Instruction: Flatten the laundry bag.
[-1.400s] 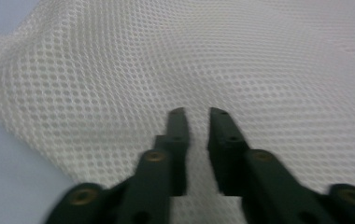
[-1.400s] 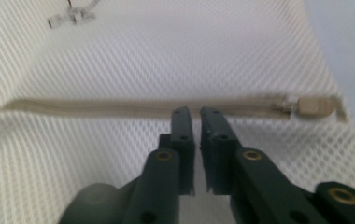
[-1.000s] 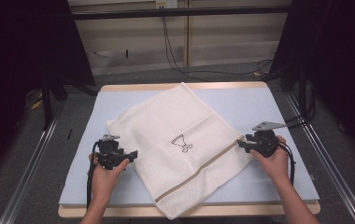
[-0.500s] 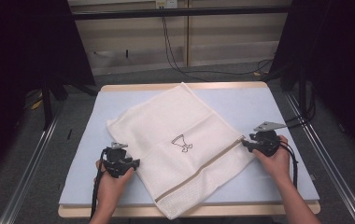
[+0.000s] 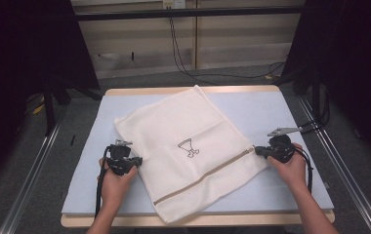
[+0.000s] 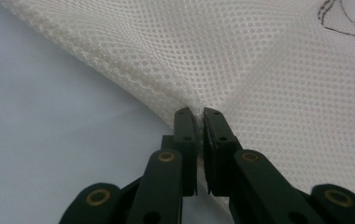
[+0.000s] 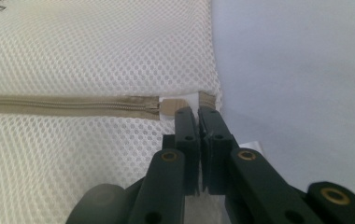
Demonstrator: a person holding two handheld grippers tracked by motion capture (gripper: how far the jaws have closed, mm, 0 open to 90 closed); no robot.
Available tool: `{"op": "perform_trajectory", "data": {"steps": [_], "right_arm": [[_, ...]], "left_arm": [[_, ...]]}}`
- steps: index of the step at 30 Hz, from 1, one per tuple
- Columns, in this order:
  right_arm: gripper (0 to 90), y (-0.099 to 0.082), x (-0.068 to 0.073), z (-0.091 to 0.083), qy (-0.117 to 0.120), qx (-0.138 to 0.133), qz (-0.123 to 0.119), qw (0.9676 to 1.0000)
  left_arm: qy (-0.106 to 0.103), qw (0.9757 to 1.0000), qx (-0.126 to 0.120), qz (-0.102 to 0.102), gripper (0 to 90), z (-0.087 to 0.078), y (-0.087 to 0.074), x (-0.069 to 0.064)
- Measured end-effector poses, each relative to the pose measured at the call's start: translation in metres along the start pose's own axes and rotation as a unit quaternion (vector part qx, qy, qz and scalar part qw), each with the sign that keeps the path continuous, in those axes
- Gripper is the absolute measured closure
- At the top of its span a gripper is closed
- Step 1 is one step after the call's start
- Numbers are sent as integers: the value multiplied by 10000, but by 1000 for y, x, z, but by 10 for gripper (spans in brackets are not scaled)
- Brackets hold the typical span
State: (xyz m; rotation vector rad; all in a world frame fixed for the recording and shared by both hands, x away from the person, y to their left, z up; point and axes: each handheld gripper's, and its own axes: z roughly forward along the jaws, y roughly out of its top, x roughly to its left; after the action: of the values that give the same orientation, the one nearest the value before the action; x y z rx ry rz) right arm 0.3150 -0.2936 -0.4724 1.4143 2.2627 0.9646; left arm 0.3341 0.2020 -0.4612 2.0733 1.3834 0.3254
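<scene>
Your left gripper (image 6: 199,113) pinches the mesh bag (image 5: 188,146) edge, your right gripper (image 7: 197,111) clamps its zipper (image 7: 68,105) end (jaws nearly closed), probably to keep it taut on the table (image 5: 281,109)

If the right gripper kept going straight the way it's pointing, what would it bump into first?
The right gripper is already at the mesh laundry bag's edge, its fingers closed by the zipper pull. Going straight on, it would probably push into the bag along the tan zipper first.
</scene>
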Motion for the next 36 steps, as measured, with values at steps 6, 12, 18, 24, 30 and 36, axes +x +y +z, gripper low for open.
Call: {"op": "perform_trajectory", "data": {"steps": [6, 12, 18, 24, 30, 36], "right_arm": [[871, -7, 10, -8, 181, 59, 50, 9998], [870, -14, 23, -13, 342, 61, -16, 9994], [862, -25, 38, -22, 594, 100, -48, 9982], [669, -25, 40, -28, 485, -205, 76, 9986], [627, -17, 30, -17, 346, -424, 301, 9981], [686, -16, 34, -6, 428, -284, 232, 9984]], "left_arm": [[65, 9999, -31, -145, 851, 18, 21, 16], [142, 9998, -77, -130, 850, 31, 41, 26], [125, 9994, -294, -149, 836, 42, 51, 33], [141, 9991, -269, -302, 614, 28, 46, 30], [-87, 9989, -223, -391, 481, 4, 23, 18], [-307, 9984, 14, -477, 485, 3, -1, 11]]}}
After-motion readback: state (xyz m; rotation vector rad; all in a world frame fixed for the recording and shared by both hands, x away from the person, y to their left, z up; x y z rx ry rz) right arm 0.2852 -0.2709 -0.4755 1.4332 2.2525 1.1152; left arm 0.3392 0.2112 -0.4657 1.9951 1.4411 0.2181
